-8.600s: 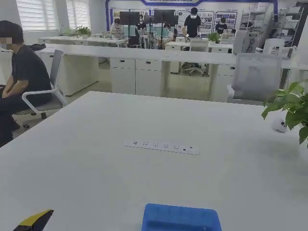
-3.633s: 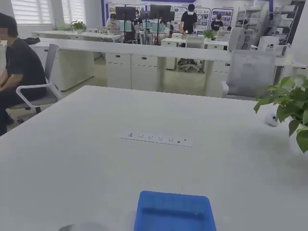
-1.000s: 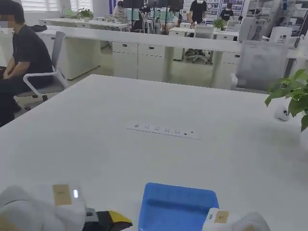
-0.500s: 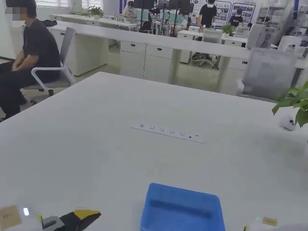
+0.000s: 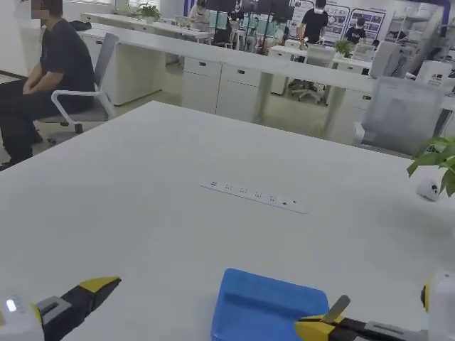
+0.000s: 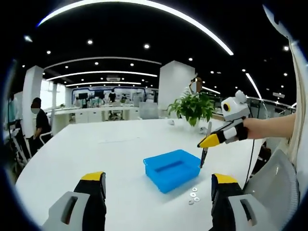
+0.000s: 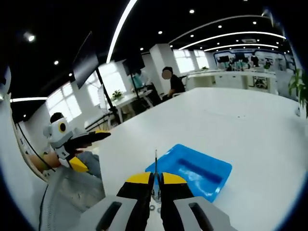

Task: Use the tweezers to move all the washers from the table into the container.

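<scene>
Power strip [image 5: 256, 197] mid-surface [image 5: 142, 185], plant [image 5: 437, 160] at far R edge; both well apart from the work. Blue container [image 6: 171, 168]: inside shows plain blue. Three washers [image 6: 193, 195] lie on surface just beside its corner. R tool [image 7: 155, 179] clamps tweezers [image 7: 155, 163], tips near washers, not touching. L tool [image 6: 159, 177] jaws wide, holding nothing.

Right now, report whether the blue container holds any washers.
Empty: the blue container shows a bare floor in both gripper views; the washers lie on the table beside it.
</scene>
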Available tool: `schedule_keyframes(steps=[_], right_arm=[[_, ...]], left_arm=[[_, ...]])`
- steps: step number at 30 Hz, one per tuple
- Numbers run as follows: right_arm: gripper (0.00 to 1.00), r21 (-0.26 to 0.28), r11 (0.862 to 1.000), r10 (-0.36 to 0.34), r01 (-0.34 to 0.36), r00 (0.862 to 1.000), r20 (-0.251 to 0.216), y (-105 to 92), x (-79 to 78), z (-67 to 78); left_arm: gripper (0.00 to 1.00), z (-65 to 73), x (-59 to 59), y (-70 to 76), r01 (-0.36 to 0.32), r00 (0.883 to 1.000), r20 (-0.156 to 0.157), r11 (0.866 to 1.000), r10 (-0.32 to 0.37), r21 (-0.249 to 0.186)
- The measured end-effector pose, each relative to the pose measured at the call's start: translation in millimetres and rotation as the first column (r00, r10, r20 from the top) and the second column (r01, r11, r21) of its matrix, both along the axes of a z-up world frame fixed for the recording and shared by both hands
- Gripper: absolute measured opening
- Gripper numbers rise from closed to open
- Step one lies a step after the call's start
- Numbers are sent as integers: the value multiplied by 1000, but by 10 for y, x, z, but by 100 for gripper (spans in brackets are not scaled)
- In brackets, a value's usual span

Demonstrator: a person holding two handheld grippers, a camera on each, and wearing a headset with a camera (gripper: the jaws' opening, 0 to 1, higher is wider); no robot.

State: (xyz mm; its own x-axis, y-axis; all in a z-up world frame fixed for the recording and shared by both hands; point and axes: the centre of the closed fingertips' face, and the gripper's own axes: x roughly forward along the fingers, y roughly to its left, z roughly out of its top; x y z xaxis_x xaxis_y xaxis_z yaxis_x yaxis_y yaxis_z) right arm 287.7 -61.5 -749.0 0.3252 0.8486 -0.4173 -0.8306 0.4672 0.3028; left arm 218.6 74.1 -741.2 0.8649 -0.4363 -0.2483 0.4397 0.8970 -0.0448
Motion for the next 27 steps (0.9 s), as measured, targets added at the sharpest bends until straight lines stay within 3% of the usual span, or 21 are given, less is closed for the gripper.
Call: schedule_keyframes(steps=[3,6,11,15,21,27], right_arm=[[3,-25,999,-23,24,999,33,-42,116,-6],[3,-48,998,-49,51,998,46,-96,239,-47],[3,-56,994,-90,93,994,58,-115,400,-68],[3,-91,990,-99,106,992,81,-97,472,-102],[3,-107,987,-106,116,990,88,-81,537,-151],[3,-121,986,-101,111,991,85,-50,598,-228]], left_arm=[[97,-4,17,74,-24,1000,18,999,24,44],[97,-22,4,51,-11,1000,3,999,10,42],[96,-38,-1,43,-1,1000,4,998,1,70],[96,-50,5,96,-16,1000,6,996,15,89],[93,-77,7,144,-31,999,-13,997,32,77],[92,-134,9,136,-21,999,-29,993,25,119]])
